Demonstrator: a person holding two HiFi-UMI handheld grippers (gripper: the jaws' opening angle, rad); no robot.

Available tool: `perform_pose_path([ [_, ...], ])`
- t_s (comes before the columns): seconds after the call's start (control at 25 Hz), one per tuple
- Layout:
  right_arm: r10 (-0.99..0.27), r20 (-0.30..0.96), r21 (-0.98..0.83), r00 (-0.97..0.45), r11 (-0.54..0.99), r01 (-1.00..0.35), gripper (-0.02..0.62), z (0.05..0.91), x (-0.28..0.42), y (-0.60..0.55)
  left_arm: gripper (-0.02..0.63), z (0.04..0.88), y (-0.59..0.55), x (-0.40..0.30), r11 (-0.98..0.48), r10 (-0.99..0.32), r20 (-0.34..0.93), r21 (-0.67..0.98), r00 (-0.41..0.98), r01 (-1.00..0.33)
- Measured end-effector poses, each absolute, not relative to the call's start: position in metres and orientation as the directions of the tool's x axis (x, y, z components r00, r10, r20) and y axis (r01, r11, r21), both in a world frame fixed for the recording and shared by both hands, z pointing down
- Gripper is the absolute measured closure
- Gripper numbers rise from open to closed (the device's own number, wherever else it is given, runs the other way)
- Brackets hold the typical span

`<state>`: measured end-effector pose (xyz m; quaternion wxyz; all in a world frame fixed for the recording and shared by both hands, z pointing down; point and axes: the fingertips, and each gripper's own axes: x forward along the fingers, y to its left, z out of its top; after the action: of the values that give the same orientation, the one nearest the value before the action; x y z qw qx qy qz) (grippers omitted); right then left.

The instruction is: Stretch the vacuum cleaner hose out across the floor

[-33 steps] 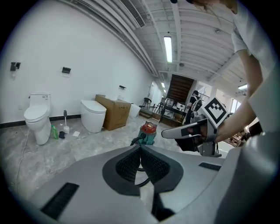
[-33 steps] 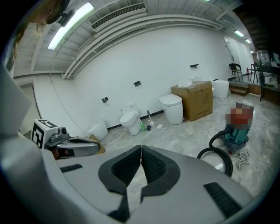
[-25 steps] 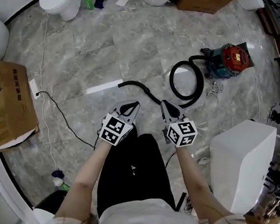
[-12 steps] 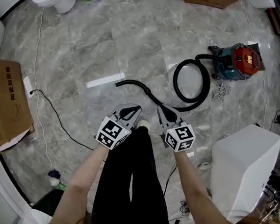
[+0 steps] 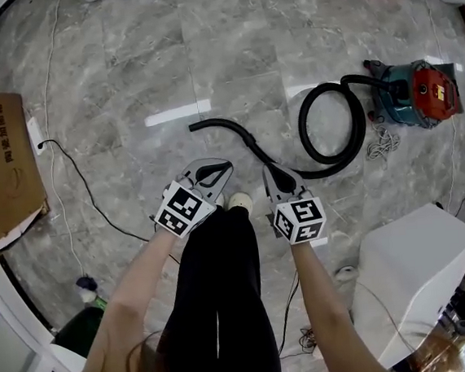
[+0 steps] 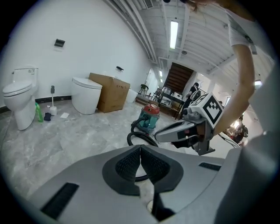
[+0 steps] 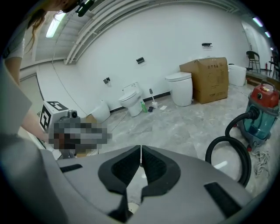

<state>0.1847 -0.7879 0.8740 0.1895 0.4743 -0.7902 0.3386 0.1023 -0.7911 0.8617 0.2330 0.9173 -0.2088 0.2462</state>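
One vacuum cleaner hose (image 5: 302, 129) lies on the marble floor (image 5: 147, 58), curled into a single loop beside the one red-and-teal vacuum cleaner (image 5: 416, 96) (its free end trails left). My two grippers, left gripper (image 5: 227, 166) and right gripper (image 5: 269, 172), are near its middle stretch, jaws pressed together, empty.

Black trousers (image 5: 219, 305) and a white short sleeve (image 6: 239, 26). The grey left gripper (image 5: 227, 166) and right gripper (image 5: 267, 172) carry black-and-white patterned cubes (image 5: 184, 211) (image 5: 300, 220).
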Motion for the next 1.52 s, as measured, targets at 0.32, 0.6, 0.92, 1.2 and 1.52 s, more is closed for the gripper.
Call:
perform_pose_path([
  [0.32, -0.543, 0.698, -0.315, -0.467, 0.353, -0.881, 0.577, 0.958, 0.196, -0.808, 0.595, 0.962, -0.801, 0.106, -0.845, -0.185, 0.640, 0.284, 0.745, -0.454],
  [0.6, -0.482, 0.724, -0.327, -0.493, 0.390, -0.861, 0.519, 1.029, 0.186, -0.810, 0.523, 1.033, -0.822, 0.105, -0.873, -0.184, 0.699, 0.207, 0.691, -0.442],
  [0.92, -0.383, 0.784, -0.350, -0.488, 0.377, -0.857, 0.360, 1.120, 0.186, -0.802, 0.323, 1.116, -0.828, 0.103, -0.921, -0.122, 0.796, 0.131, 0.593, -0.366],
  [1.2, -0.330, 0.813, -0.322, -0.480, 0.433, -0.842, 0.341, 1.186, 0.181, -0.801, 0.268, 1.185, -0.829, 0.100, -0.926, -0.089, 0.831, 0.134, 0.549, -0.354],
  [1.52, -0.312, 0.838, -0.254, -0.449, 0.506, -0.824, 0.341, 1.258, 0.175, -0.796, 0.265, 1.263, -0.836, 0.102, -0.930, -0.083, 0.843, 0.126, 0.532, -0.345],
])
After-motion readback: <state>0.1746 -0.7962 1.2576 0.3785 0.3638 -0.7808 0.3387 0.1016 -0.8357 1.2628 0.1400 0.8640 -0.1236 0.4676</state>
